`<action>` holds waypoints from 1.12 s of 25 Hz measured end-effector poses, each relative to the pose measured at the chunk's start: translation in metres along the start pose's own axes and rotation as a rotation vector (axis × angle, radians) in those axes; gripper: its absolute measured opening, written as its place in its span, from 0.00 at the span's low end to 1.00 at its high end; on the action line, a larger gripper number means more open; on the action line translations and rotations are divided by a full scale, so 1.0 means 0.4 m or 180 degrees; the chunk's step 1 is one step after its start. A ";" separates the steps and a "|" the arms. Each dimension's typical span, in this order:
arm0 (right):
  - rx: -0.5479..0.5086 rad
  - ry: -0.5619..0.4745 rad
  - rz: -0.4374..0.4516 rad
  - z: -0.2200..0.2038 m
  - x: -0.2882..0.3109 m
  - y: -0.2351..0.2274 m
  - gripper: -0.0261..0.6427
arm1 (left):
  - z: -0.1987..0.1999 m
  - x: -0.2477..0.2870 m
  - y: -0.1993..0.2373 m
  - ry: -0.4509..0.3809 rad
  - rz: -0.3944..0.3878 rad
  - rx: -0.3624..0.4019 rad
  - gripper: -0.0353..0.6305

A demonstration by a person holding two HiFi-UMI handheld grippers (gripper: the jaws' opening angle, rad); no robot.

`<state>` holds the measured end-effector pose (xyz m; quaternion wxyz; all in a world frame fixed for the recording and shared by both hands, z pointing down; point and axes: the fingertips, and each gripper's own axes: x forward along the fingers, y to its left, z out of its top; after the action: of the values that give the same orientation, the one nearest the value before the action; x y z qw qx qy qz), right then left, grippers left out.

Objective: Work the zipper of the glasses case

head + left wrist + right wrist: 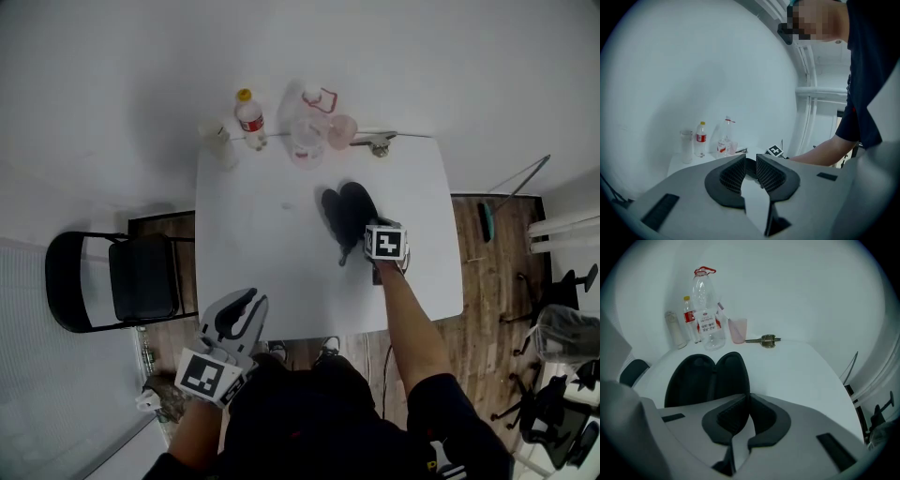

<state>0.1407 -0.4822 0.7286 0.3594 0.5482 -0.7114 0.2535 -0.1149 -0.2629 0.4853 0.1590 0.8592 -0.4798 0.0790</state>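
Case (349,214), black, lies open on a white surface (262,272), just right of centre in the head view, its two halves splayed side by side. The right gripper (367,246) reaches down to the lower right edge of the case. In the right gripper view its jaws are together, with the gripper (749,397) right at the near rim of the case (708,376); whether they pinch the zipper cannot be made out.

The left gripper (251,300) is at the lower left of the head view, off the near edge of the surface and well apart from the case. In the left gripper view its jaws are closed on nothing (751,159).

Along the top edge of the surface stand a small bottle (249,119) with a yellow cap, a large clear bottle (307,131) and a pink cup (342,131). A black chair (141,278) stands at the left of the surface.
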 end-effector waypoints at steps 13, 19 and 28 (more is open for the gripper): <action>0.0730 -0.0755 0.0598 0.064 -0.291 0.003 0.09 | 0.067 0.038 -0.086 -0.0222 -0.0522 0.0020 0.18; 0.0871 -0.1323 0.1192 0.152 -0.559 0.038 0.09 | 0.164 0.031 -0.152 -0.0488 -0.0865 -0.0295 0.18; 0.0908 -0.1832 0.2015 0.190 -0.855 0.111 0.09 | 0.270 0.026 -0.284 -0.0729 -0.1659 -0.0400 0.39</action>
<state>0.1284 -0.3232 0.4136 -0.0274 0.3959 -0.8729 0.2837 -0.0147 -0.2536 0.3646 0.1717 0.9453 -0.2617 -0.0920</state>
